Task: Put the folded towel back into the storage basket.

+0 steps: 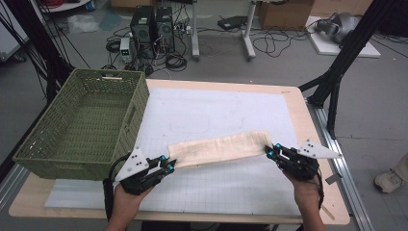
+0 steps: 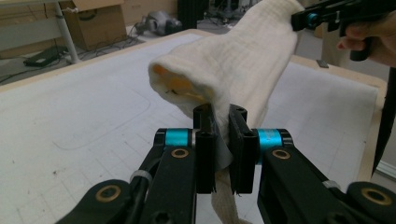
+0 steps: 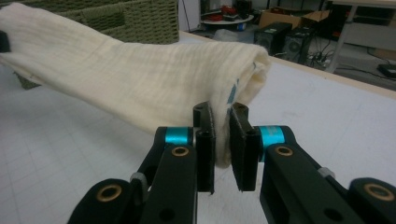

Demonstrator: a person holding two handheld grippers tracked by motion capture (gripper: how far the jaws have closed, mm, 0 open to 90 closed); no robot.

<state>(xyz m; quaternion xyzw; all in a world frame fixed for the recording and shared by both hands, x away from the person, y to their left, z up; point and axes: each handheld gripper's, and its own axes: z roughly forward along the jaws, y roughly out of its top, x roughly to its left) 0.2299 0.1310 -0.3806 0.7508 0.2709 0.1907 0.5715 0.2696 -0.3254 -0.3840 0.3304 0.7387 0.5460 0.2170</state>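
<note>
Cream cloth hangs stretched just right of the green basket; our left gripper and right gripper each pinch an end, and uneven pulling could slip either thin grip

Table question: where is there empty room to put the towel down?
The white mat is bare beyond the towel, between the green basket and the table's right edge, and bare again nearer the person. It is crowded at the left, where the basket sits.

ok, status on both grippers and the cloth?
Left gripper shut on the cloth, right gripper shut on its other end. Cloth folded, stretched between them over the table. Basket sits left, not in the way.
</note>
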